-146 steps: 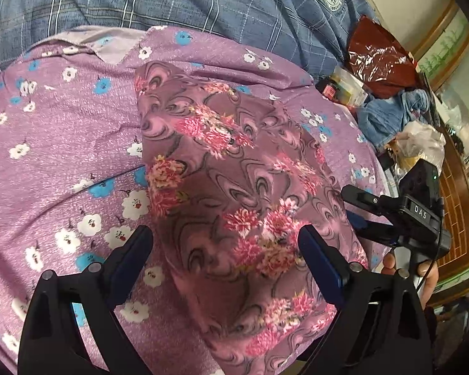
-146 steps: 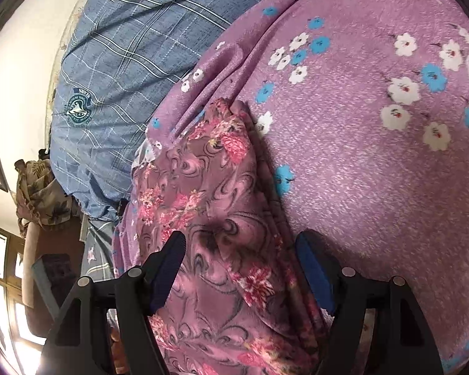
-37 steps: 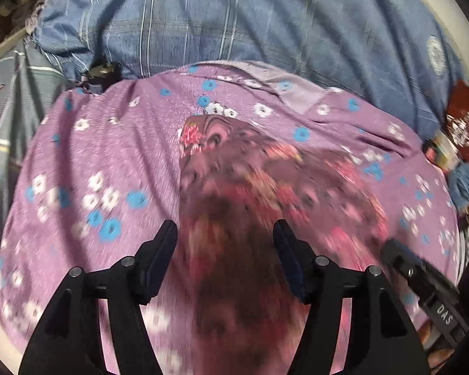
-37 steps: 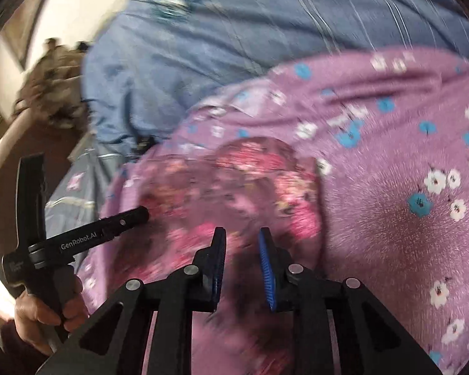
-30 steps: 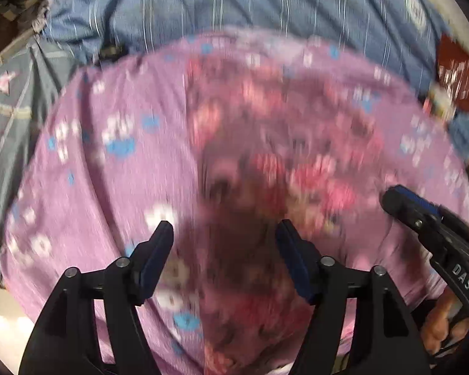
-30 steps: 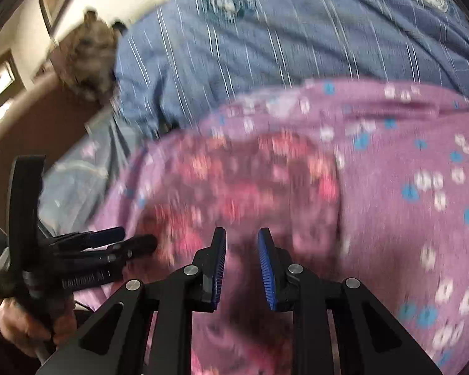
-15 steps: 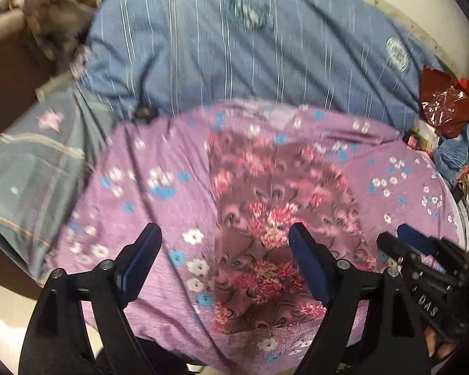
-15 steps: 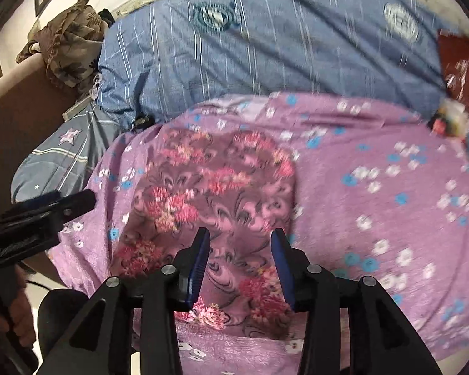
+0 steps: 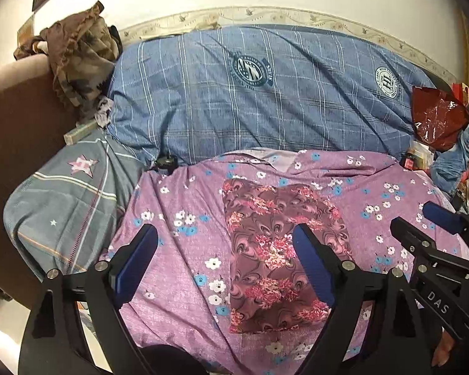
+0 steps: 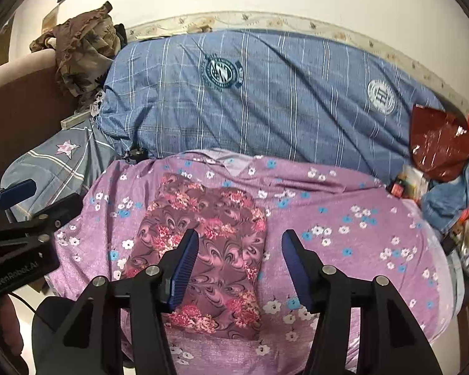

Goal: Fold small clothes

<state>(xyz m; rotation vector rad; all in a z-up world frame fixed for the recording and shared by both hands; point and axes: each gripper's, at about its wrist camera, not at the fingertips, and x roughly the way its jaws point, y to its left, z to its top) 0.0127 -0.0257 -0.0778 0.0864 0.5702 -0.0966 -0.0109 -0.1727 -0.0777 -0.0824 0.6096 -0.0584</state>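
Fingers of left gripper [image 9: 225, 262] and right gripper [image 10: 240, 268]: spread apart, empty, held above the bed. Blue plaid quilt [image 9: 265, 93]: bunched along the wall. Purple flowered sheet [image 9: 178, 250]: spread beneath the work. Folded floral garment [image 10: 209, 243]: a flat rectangle lying on the sheet, nothing touching it. Judged status: this piece appears finished; any remaining clothes are not identifiable.

The folded cloth [image 9: 278, 256] lies on the sheet [image 9: 178, 243], quilt [image 9: 265, 100] behind.
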